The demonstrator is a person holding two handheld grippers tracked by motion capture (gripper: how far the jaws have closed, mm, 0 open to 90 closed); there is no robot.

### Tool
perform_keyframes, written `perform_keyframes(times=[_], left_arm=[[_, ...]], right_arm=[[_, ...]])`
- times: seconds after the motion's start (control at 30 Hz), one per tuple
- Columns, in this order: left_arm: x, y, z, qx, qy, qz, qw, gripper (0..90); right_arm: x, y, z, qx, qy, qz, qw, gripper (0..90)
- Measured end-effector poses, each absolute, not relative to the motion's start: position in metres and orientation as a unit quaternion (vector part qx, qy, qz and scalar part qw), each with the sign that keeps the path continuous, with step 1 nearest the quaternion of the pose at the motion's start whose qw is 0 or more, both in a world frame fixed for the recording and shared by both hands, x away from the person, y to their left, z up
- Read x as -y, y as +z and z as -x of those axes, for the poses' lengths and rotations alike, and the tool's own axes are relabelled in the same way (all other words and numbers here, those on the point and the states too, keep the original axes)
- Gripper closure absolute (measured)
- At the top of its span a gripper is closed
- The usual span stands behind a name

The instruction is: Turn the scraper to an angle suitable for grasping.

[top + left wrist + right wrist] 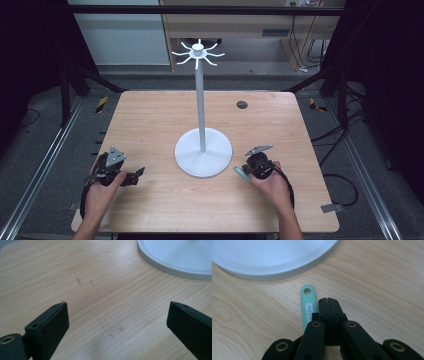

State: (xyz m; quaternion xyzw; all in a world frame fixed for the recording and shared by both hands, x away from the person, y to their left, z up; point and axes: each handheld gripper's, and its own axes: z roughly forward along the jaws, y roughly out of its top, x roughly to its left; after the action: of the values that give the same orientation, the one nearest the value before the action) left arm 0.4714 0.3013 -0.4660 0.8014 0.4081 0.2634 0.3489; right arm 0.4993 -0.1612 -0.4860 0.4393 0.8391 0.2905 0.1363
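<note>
A white hook stand [201, 100] rises from a round base [203, 152] in the middle of the wooden table [150, 120]. Beside the base's right edge a teal tool handle [241, 173] with a hanging hole lies flat on the wood. In the right gripper view this handle [308, 305] sits just left of my right gripper [328, 300], whose jaws are pressed together beside it, not around it. In the high view my right gripper [248, 169] points toward the base. My left gripper [137, 174] rests at the table's left front, its jaws wide apart over bare wood [117, 305].
The stand's base rim [175, 262] lies ahead and to the right of the left jaws, and close ahead of the right ones [269, 265]. A black round grommet [242, 104] sits in the far table top. Dark frame posts and floor cables surround the table.
</note>
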Motion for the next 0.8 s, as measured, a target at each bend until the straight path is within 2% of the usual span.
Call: perform_keyframes(times=[0.33, 0.8], left_arm=[[-0.299, -0.468, -0.471, -0.410, 0.253, -0.802, 0.354, 3.8], [-0.304, -0.467, -0.471, -0.417, 0.255, -0.795, 0.359, 3.7]], right_arm=[[0.159, -0.465, -0.490, -0.842, 0.297, -0.423, 0.157, 90.0], [0.152, -0.445, -0.482, -0.876, 0.215, -0.398, 0.167, 87.3]])
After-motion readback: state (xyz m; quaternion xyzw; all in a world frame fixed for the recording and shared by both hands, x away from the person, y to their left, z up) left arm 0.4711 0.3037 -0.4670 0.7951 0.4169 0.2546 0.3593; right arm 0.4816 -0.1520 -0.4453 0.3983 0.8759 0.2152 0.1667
